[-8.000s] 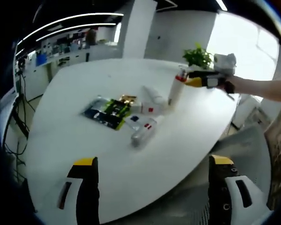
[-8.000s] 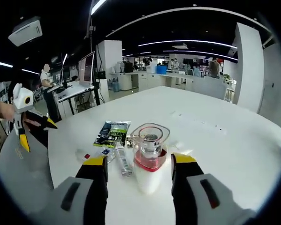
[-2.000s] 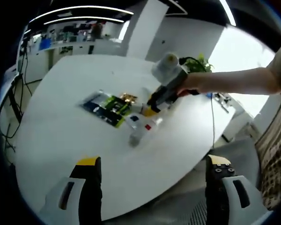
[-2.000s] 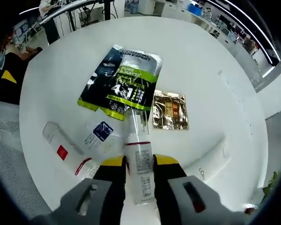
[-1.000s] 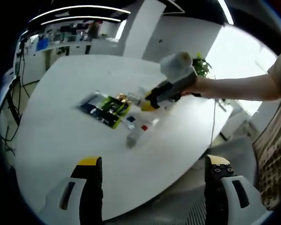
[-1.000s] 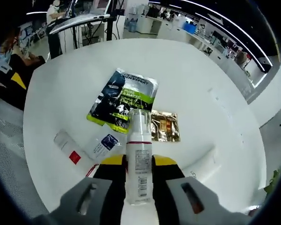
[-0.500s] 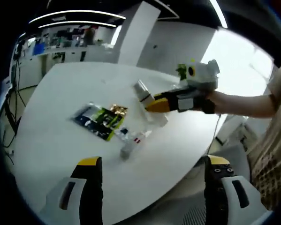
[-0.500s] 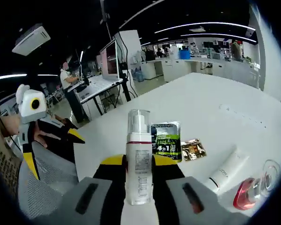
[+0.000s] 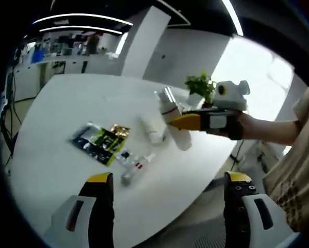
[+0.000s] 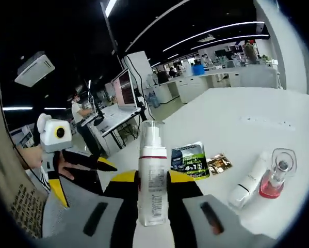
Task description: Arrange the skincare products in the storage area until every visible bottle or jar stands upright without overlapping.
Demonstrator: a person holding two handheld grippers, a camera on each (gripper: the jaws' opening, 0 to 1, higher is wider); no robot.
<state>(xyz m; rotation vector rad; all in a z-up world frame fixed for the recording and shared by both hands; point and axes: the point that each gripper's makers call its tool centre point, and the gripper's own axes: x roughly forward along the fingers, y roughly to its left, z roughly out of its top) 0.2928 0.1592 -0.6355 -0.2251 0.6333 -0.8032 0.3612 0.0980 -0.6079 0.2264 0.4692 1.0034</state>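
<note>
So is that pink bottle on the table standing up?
Yes, upright: the pink bottle stands on its base, cap on top.

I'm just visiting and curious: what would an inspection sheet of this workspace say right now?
Surface: white table, mostly bare.
Job's things: pump bottle upright in the right hand-held gripper; pink bottle standing; white tube lying; another tube lying.
Clutter: green sachet, gold sachet, flat.
Grippers: right shut on pump bottle; left hand-held gripper open, empty.
Cables: some at the table's far edge.
Surroundings: plant, office desks, people.
</note>
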